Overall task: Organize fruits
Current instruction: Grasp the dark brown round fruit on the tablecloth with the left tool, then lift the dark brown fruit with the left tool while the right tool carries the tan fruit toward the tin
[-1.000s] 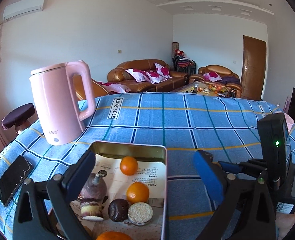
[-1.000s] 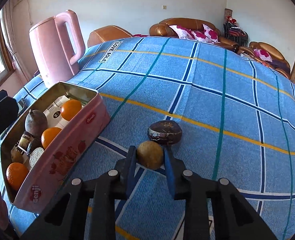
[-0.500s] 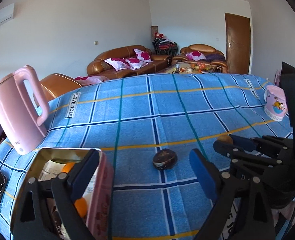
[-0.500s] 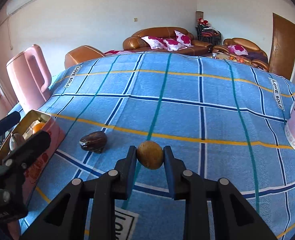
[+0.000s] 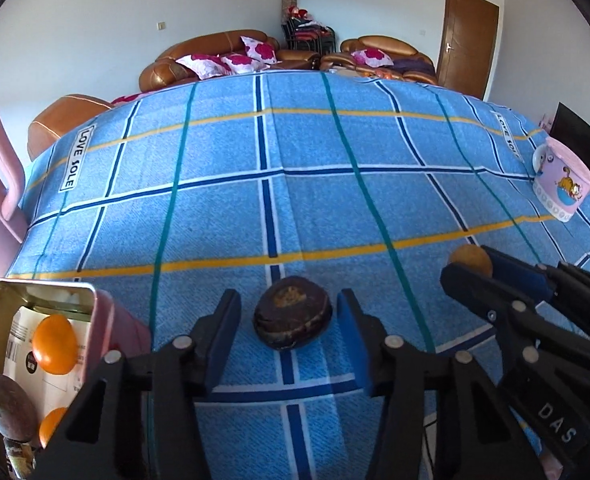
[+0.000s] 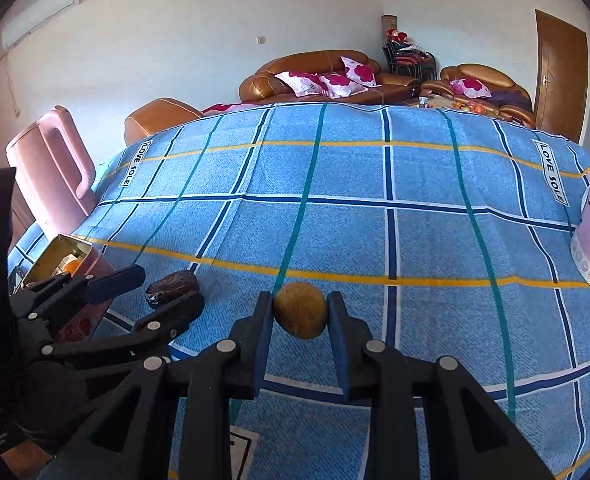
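Here the dark fruit lies between the left gripper's parted jaws, untouched.

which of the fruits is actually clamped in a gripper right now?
The tan round fruit, pinched by the right gripper. The dark wrinkled fruit sits on the cloth between the open left gripper fingers, ungripped; the oranges lie in the tin.

A dark brown, wrinkled round fruit is lying on the blue checked cloth, just right of the pink tin. A smooth tan fruit is sitting pinched off the cloth. In the tin, two oranges and a purple-brown fruit are resting on printed paper.
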{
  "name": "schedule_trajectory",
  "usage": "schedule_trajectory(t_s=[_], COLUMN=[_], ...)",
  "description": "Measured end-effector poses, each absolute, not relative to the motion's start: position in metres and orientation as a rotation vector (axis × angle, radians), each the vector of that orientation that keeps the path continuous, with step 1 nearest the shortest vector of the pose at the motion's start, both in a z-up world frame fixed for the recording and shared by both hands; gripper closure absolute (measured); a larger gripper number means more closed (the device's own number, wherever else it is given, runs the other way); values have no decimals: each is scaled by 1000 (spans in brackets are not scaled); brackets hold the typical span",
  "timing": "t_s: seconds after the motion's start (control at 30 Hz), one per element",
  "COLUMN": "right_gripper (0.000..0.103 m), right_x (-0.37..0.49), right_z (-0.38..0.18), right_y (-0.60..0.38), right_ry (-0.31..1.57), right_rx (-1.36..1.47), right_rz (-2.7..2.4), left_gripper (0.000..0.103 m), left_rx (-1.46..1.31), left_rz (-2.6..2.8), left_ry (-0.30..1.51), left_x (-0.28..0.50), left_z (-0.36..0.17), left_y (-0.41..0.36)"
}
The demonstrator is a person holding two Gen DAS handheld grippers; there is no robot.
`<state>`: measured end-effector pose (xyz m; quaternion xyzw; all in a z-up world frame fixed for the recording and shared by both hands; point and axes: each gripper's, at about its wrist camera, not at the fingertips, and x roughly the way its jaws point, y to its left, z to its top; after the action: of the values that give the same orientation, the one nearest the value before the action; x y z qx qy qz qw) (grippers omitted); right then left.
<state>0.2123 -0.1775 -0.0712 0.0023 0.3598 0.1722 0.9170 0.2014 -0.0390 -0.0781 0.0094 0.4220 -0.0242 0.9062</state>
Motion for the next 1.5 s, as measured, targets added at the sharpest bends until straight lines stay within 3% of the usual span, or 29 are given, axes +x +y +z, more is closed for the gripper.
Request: schedule_trajectory(t_s=[0.03,1.5], right_gripper=[74,74], right_x=[212,178], right_z=[-71,-52], right_y=[-177,-178], right_ry=[741,550], right_rx=[1,-11], right_rz=[356,443], left_gripper=[64,64], left_rx=[2,-13], left_rz=[-60,-53], left_ry=[882,671], left_x=[204,170], left_z=[-79,-53], left_y=[-37,-32])
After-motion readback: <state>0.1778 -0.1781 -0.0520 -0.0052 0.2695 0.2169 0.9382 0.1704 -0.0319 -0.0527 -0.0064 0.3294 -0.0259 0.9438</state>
